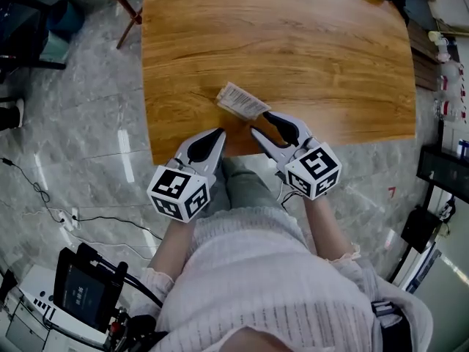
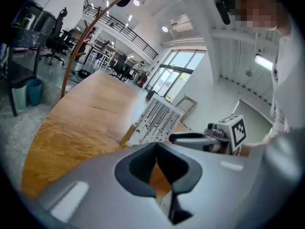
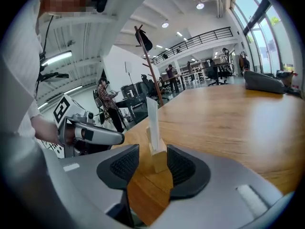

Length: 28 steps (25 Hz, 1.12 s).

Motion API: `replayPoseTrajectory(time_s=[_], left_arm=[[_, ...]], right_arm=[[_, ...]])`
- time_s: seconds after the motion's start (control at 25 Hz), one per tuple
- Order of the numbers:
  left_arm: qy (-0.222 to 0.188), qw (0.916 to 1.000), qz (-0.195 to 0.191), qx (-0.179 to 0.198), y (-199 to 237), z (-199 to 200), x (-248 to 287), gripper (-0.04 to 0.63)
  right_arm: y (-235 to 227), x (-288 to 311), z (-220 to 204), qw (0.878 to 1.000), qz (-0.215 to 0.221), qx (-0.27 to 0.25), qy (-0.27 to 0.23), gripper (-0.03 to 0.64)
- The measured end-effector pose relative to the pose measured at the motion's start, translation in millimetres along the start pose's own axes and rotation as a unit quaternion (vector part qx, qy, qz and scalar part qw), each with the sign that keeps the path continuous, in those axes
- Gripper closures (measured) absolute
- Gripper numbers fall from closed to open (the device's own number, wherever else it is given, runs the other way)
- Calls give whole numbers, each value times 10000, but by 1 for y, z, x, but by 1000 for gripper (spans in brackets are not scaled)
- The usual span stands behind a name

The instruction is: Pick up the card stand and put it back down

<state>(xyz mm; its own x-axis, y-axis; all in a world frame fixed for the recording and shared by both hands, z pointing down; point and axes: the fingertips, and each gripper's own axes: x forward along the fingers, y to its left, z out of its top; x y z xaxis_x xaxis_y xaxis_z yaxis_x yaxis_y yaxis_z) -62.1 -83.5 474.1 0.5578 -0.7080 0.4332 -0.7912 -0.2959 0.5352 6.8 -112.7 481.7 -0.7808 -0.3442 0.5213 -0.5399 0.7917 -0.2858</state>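
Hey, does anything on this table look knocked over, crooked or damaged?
Nothing stands out. The card stand is standing on the table near its front edge, the card seated in its wooden base, with no spill or damage visible.

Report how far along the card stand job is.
Done: nothing visibly. The wooden-based card stand with its white printed card stands on the brown wooden table. In hand: the right gripper has its jaws apart either side of the base, not gripping. Remaining: close, lift, set it back down.
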Motion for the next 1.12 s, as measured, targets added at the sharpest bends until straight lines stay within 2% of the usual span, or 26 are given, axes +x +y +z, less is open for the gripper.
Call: replayPoseTrajectory(time_s=[0.24, 0.32, 0.44, 0.96, 1.12], left_arm=[[120, 9996, -63, -246, 26, -14, 18, 587], [190, 9996, -86, -168, 31, -18, 23, 587], [262, 9996, -89, -22, 29, -21, 22, 588], [130, 9997, 2, -193, 32, -12, 18, 587], [153, 9996, -15, -223, 31, -15, 18, 588]], right_arm=[[-14, 49, -10, 9998, 12, -31, 204, 387], [-15, 64, -14, 9994, 58, -123, 319, 373], [-13, 74, -11, 9981, 63, -418, 440, 368], [-8, 94, -15, 9827, -59, -1450, 1149, 362], [-9, 94, -18, 9800, -163, -1592, 1183, 374]])
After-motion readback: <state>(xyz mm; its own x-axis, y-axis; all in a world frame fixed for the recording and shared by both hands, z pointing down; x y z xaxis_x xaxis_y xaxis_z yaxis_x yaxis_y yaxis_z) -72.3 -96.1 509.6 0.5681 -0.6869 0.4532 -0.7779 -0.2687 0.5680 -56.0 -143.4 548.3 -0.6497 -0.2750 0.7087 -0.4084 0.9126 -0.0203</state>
